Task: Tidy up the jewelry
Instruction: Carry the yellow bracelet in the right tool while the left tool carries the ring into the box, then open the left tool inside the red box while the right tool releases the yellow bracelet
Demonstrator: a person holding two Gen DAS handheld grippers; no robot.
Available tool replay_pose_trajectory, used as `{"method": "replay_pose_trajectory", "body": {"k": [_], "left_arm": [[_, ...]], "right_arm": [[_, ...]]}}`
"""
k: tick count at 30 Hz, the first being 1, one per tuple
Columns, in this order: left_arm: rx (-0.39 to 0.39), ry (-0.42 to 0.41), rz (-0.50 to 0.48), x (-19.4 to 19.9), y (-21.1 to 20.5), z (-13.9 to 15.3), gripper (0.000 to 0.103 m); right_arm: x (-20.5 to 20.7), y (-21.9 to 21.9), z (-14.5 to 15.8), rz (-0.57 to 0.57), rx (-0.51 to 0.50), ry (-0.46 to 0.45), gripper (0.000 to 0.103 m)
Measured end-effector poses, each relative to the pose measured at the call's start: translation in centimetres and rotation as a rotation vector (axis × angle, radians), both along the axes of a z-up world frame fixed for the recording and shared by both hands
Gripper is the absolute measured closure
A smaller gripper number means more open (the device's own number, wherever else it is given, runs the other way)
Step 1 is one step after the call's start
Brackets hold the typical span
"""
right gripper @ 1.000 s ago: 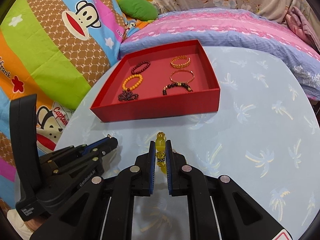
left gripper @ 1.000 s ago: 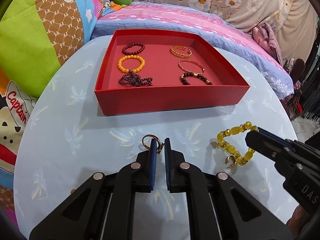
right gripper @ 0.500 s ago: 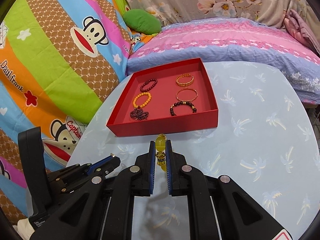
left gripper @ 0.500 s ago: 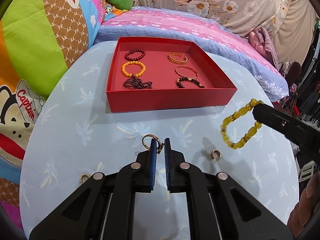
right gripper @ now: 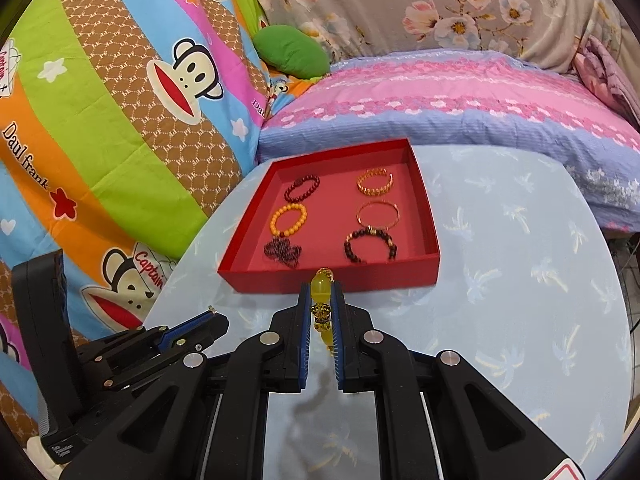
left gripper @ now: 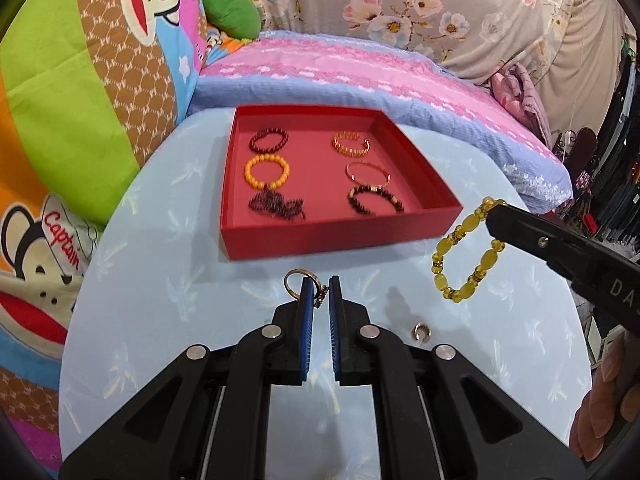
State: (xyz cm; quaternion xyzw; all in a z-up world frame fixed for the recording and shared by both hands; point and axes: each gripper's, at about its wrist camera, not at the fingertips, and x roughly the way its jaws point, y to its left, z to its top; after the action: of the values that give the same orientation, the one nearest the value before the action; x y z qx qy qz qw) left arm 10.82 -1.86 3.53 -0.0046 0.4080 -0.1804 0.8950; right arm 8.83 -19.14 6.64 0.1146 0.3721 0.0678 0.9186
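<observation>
Holding six bracelets in two columns, red tray (left gripper: 340, 236)

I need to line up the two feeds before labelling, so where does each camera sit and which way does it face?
Left wrist: on the left gripper, angled down at the table; its fingers pinch a ring; a hand shows at right.
Right wrist: on the right gripper, same downward angle; its fingers clamp the yellow bracelet.
Shared: the red tray, and each view shows the other gripper.
</observation>
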Motion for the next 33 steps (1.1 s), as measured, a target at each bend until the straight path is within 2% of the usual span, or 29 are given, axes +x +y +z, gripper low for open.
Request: {"method": "replay_pose_trajectory", "body": {"k": [11,22,29,33], "left_arm": [[0.005,-0.094,-0.028,5.5,-2.2,3.5,0.096],[0.008,-0.062,-0.003,13.2,-3.4,3.0,0.096],[-0.001,-0.02,0.016,17.3,-3.3,1.8,0.095],[0.008,-0.001,0.02,18.8,-3.5,1.0,0.095]], "right_arm": [[6.8,0.1,1.7,0.016,-0.02,-0.021,0.094],[15.5,0.3,1.3,0.026,-0.012,0.011,0.094],[20.4,-0.3,-0.8,0.032,0.1,0.089,0.094],[22.6,-0.9,-3.0,0.019,0.167,0.151,0.094]]}}
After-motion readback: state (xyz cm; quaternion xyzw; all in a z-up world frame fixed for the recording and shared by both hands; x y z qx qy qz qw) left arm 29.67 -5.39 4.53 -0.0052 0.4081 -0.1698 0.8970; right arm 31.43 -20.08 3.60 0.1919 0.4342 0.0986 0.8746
